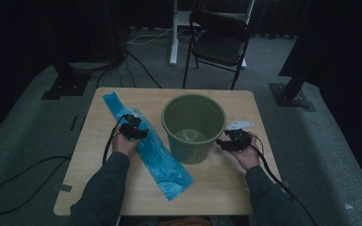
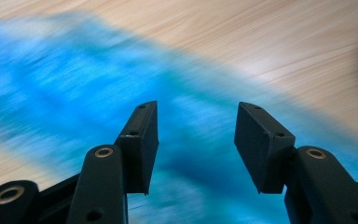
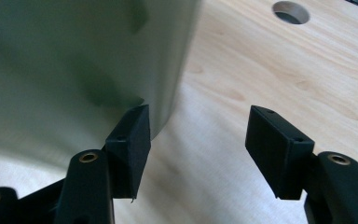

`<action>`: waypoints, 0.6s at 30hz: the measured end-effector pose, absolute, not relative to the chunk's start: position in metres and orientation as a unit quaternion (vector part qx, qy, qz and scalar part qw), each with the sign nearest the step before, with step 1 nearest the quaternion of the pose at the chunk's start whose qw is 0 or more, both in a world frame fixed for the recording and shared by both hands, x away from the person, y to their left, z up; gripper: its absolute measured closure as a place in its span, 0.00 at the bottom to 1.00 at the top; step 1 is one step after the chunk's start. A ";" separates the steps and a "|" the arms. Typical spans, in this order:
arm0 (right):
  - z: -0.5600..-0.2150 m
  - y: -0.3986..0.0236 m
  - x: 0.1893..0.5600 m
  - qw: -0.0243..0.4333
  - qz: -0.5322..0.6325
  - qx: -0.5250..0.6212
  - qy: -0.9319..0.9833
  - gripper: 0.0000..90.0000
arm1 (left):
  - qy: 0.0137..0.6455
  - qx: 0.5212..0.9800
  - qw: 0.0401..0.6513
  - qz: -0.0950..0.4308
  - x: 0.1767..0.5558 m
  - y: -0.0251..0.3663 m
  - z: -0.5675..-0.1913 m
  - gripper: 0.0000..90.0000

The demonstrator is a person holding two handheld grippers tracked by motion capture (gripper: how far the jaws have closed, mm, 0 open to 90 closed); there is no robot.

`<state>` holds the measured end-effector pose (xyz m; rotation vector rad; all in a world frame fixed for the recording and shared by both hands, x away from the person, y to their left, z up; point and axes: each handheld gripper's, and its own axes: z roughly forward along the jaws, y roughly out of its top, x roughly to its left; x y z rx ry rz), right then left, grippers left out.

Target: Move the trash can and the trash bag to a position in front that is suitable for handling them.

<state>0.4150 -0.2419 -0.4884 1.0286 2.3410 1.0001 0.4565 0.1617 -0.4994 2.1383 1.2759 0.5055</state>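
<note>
A long blue plastic bag lies flat and slantwise across the left half of the wooden table. My left gripper hovers over the bag's middle, open with nothing between its jaws; in the left gripper view the blurred blue bag spreads under the gripper. A green plastic bin stands upright at the table's middle. My right gripper sits just right of the bin's base, open and empty; in the right gripper view the bin's wall rises beside the left jaw of the gripper.
A small white piece lies on the table behind the right gripper. A round hole is cut in the tabletop. A black folding chair and a white stand leg are beyond the table's far edge. Cables trail on the carpet.
</note>
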 end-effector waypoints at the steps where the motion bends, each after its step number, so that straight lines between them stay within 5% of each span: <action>1: -0.488 -0.242 0.418 0.196 0.358 0.372 0.834 0.45 | 0.472 0.805 0.310 0.183 0.455 0.156 -0.496 0.55; 9: -0.485 -0.243 0.438 0.179 0.376 0.406 0.814 0.47 | 0.428 0.804 0.383 0.152 0.447 0.117 -0.479 0.54; 18: -0.485 -0.243 0.435 0.152 0.388 0.405 0.814 0.58 | 0.415 0.810 0.388 0.147 0.440 0.117 -0.477 0.60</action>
